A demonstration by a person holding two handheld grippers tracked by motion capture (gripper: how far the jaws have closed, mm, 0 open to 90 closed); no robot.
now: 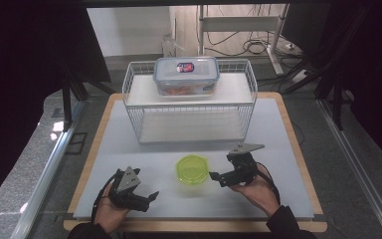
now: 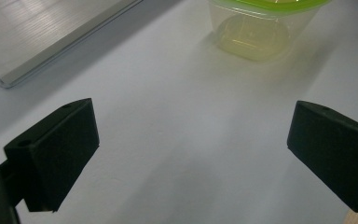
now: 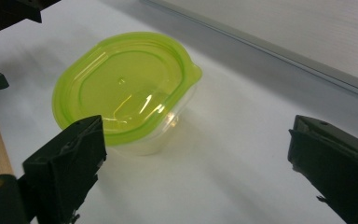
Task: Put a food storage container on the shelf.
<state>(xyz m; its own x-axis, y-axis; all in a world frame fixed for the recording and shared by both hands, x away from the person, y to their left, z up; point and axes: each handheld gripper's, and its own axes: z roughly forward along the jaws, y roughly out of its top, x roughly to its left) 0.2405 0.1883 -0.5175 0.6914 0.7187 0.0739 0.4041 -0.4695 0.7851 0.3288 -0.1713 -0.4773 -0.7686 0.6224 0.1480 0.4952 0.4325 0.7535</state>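
Green-lidded container (image 1: 192, 169) sits lower centre of the high view, on the table (image 1: 278, 149) between both grippers. Left gripper (image 1: 149, 196) and right gripper (image 1: 213, 175): jaws spread, empty. Judged light, thin-walled, slippery; grip at lid rim.

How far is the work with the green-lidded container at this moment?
Done: nothing clearly; the green-lidded container sits closed on the table. In hand: both tongs, left and right, are open and empty beside it. Left: any grasp or move; the wire rack holds only a clear box on top.
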